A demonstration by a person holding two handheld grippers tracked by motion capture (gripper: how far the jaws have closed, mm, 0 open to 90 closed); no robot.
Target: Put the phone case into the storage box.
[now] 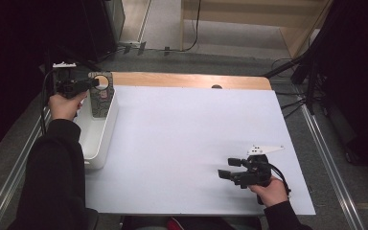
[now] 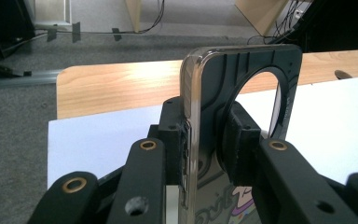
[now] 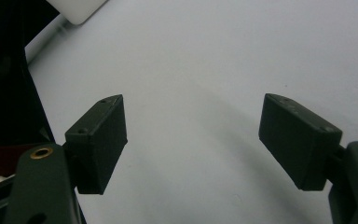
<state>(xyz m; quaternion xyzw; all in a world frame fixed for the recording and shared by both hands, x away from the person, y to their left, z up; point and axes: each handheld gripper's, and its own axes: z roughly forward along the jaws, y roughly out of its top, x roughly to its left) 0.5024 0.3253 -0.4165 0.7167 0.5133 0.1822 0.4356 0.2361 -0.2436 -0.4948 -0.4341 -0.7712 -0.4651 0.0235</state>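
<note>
1. The left gripper (image 1: 92, 82) is up at the far left corner of the table, its jaws clamped on a phone case (image 1: 101, 94).
2. In the left gripper view the case (image 2: 223, 116) stands upright on edge between the two pads (image 2: 240, 144), one pad on each face, both pressing on it.
3. The case is dark with a clear rim and a big round cut-out near its top; some cartoon print shows low down on it.
4. Seen from the high view, the case hangs over the far end of a white bin (image 1: 98, 139) at the left edge of the table; whether its bottom edge touches the bin I cannot tell.
5. The left hand (image 1: 66, 104) grips the gripper from behind, with the black sleeve running down to the bottom of that view.
6. The right gripper (image 1: 227, 168) lies low over the white sheet (image 1: 187, 143) near the right front corner, well apart from the case and the bin.
7. In the right gripper view its jaws stand wide apart with bare white sheet (image 3: 200, 70) between them and no object in the gap.
8. The right hand (image 1: 270, 190) holds it from the near side, the jaws pointing to the left.
9. A strip of bare wood (image 1: 182, 79) shows along the far edge of the table beyond the sheet.
</note>
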